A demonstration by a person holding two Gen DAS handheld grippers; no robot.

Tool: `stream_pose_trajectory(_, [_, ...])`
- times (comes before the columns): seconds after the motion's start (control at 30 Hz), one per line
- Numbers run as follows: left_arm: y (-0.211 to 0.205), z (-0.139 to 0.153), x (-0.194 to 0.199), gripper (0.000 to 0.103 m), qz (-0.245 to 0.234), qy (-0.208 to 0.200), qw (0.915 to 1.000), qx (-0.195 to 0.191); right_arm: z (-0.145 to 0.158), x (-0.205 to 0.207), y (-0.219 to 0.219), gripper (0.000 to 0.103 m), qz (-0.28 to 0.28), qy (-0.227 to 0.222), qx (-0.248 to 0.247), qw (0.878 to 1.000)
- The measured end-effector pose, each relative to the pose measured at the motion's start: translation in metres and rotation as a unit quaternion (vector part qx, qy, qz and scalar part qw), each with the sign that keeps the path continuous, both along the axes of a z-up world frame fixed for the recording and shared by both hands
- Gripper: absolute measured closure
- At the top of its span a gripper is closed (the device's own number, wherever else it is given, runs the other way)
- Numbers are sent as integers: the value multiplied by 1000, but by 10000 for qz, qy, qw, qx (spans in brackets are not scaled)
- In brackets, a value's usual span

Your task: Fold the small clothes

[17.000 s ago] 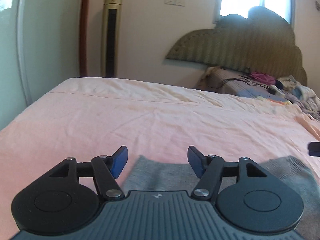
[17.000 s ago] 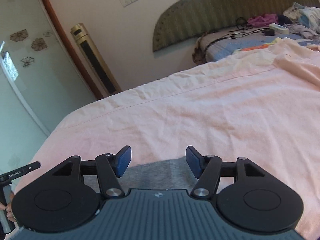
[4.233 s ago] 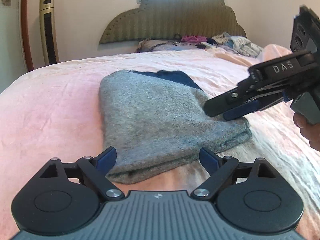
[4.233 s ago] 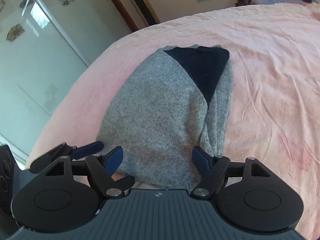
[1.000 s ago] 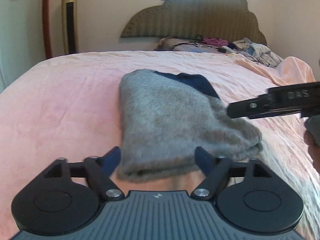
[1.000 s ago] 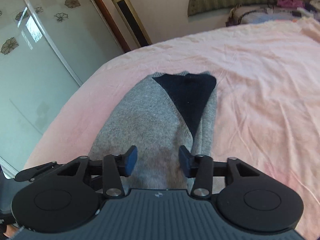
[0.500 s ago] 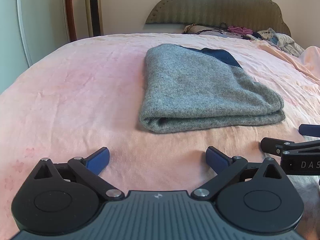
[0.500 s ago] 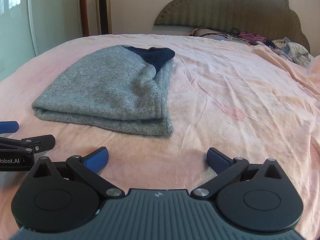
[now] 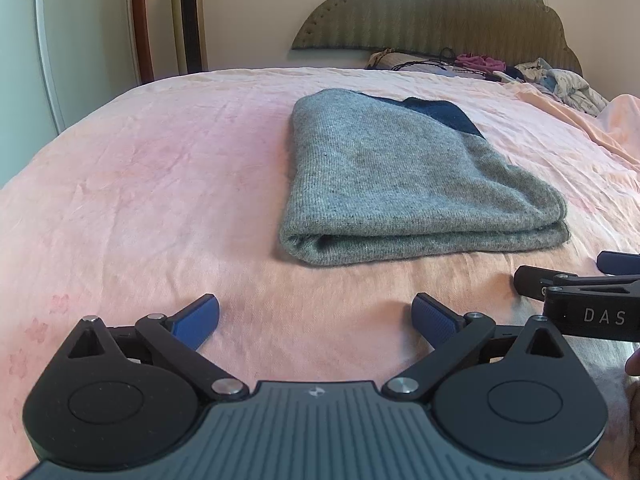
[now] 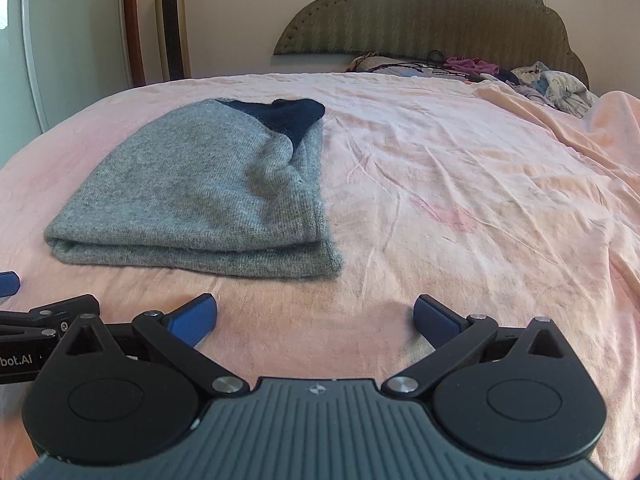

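A grey knit garment [image 9: 400,176] with a dark navy part at its far end lies folded in a flat stack on the pink bed sheet [image 9: 140,184]; it also shows in the right wrist view [image 10: 208,192]. My left gripper [image 9: 316,316] is open and empty, held just short of the fold's near edge. My right gripper [image 10: 316,314] is open and empty, near the garment's near right corner. Each gripper's fingers show at the edge of the other's view, the right gripper [image 9: 580,280] and the left gripper [image 10: 44,312].
A padded headboard [image 9: 440,8] stands at the far end with a pile of loose clothes and cables [image 9: 520,68] below it. A gold tower fan [image 9: 188,16] stands by the far left wall. A glass sliding door [image 10: 16,40] is on the left.
Both grippers have let go of the garment and pulled back toward the near bed edge. Over the last half second they have barely moved and the folded garment lies still.
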State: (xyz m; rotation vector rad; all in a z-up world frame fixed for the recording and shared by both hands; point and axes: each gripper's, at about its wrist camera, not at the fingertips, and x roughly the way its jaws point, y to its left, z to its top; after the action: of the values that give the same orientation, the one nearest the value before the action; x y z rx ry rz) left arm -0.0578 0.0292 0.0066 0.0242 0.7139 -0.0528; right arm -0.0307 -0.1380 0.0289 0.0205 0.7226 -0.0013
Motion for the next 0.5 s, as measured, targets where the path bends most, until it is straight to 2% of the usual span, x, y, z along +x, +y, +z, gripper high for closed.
stream_pose_trajectory(0.5, [-1, 0, 0, 0, 18, -3, 10000, 16, 1, -3, 2, 0, 47, 3, -26, 10000])
